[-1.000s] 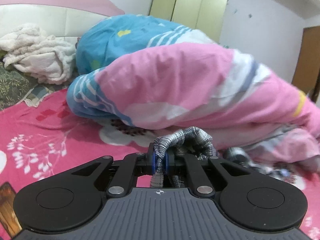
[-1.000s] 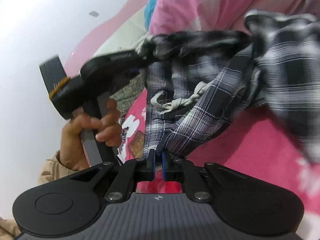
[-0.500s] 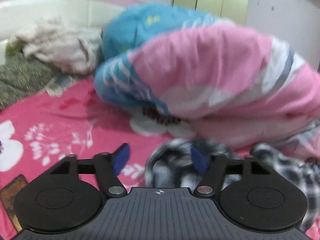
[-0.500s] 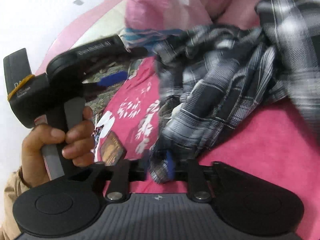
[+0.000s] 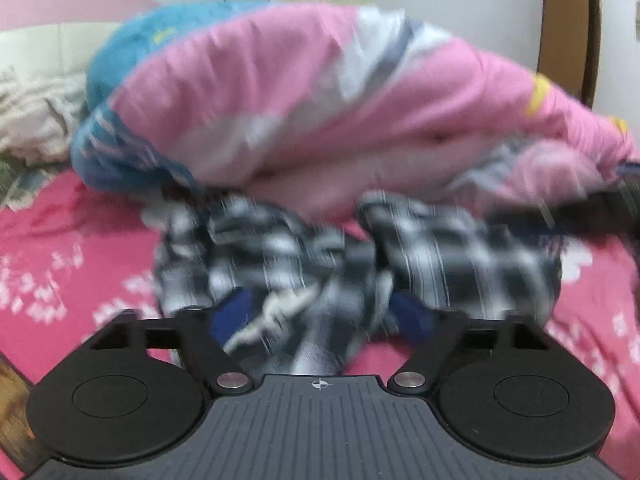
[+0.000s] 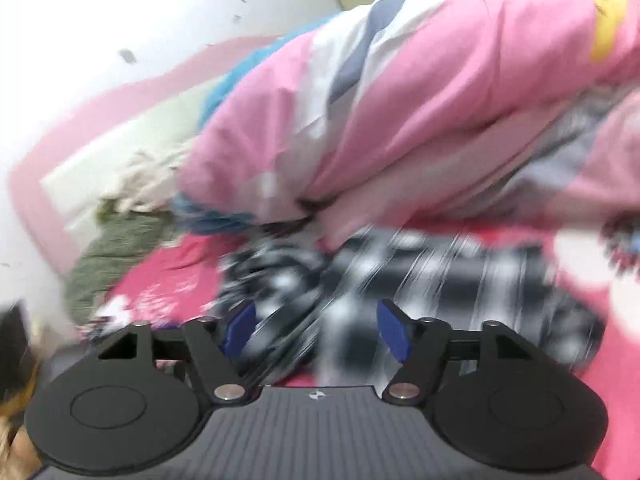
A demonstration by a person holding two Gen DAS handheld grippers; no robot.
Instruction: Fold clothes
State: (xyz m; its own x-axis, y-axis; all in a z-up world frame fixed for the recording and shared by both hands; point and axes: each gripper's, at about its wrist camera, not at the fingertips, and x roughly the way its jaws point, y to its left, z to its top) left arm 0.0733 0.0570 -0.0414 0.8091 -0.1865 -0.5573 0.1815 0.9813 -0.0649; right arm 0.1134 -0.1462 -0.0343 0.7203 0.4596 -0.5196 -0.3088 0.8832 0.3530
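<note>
left gripper (image 5: pixel 322 314) and right gripper (image 6: pixel 316 328), fingers spread and released, over the crumpled plaid garment (image 5: pixel 440 248) on the pink bed (image 5: pixel 72 264), beside the quilt (image 5: pixel 320 92).

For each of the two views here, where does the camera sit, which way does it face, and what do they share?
Left wrist: sits on the left claw, looking forward and low across the bed at the plaid garment and the pink duvet; its own open blue pads show.
Right wrist: sits on the right claw, tilted, facing the same plaid garment below the duvet; its pads stand apart.
Shared: plaid garment, duvet, pink bedsheet. Both views are motion-blurred.
</note>
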